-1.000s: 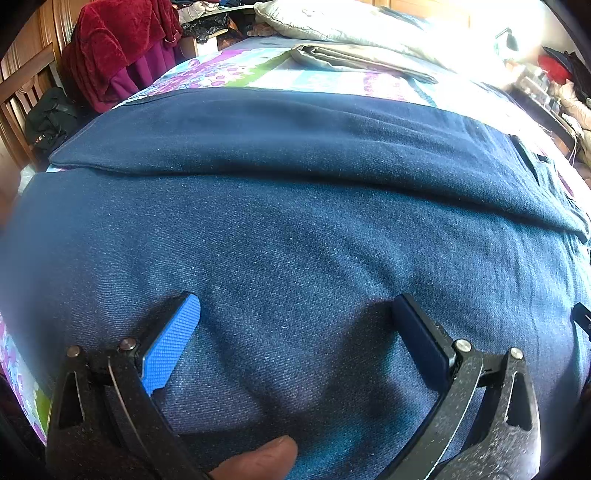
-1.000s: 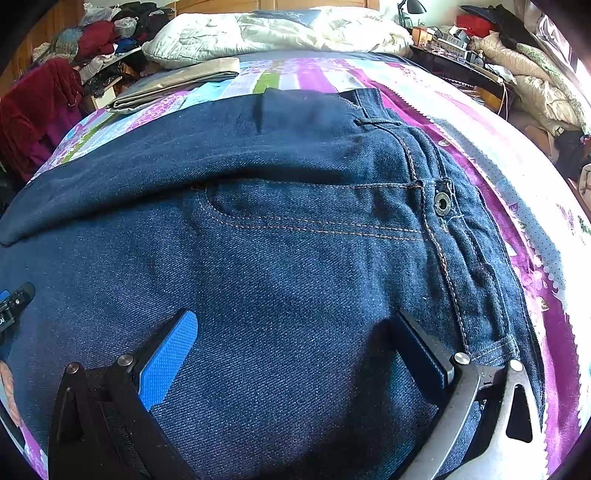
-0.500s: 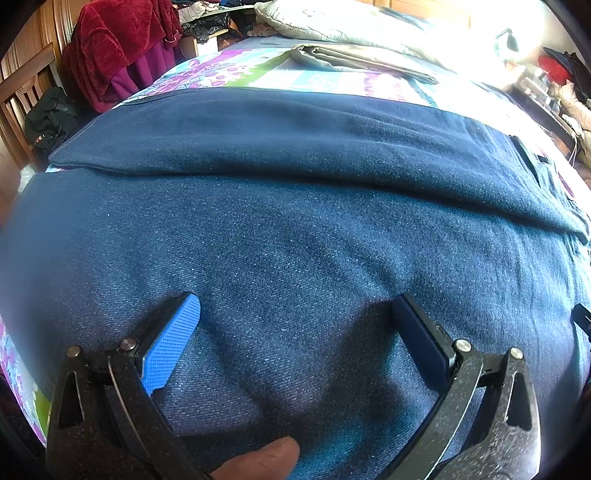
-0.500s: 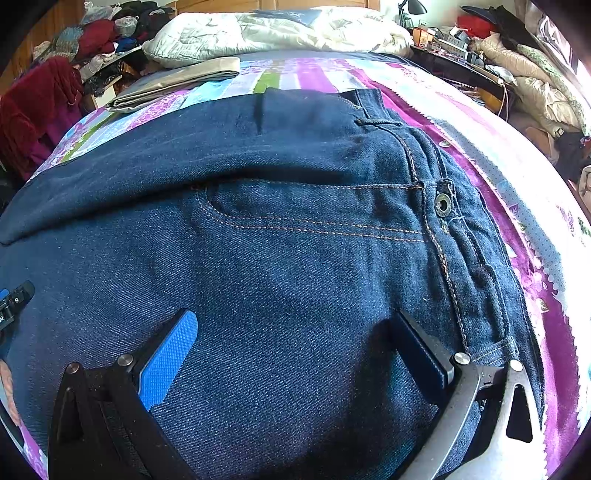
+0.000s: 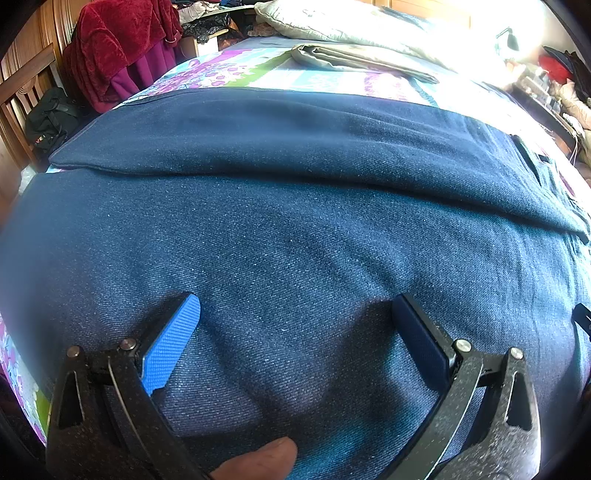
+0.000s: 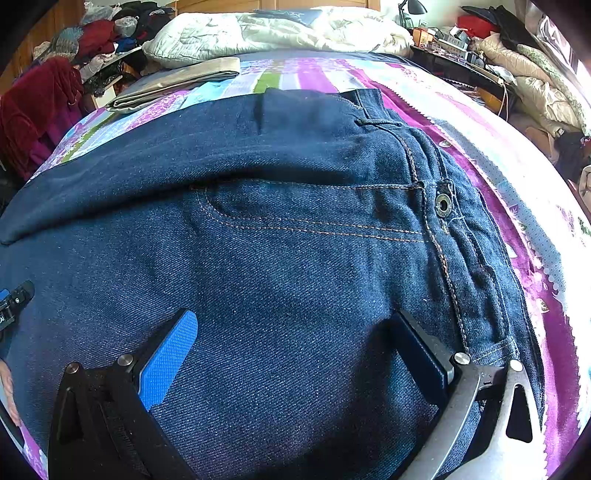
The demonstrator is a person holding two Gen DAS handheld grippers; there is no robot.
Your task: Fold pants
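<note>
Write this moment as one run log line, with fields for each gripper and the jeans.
left gripper: open, over leg denim | right gripper: open, near waistband | jeans: flat on bed, unfolded

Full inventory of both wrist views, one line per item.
jeans: 1, dark blue, spread across the bed, waistband to the right
bedspread: 1, purple, green and white patchwork, under the jeans
folded cloth: 1, beige, far side of the bed
quilt: 1, off-white, at the head of the bed
red garment: 1, dark red, hung far left
black bag: 1, on the floor at left
left tongs: 1, blue pads, open over the denim
right tongs: 1, blue pads, open near the waistband
thumb: 1, bottom edge
</note>
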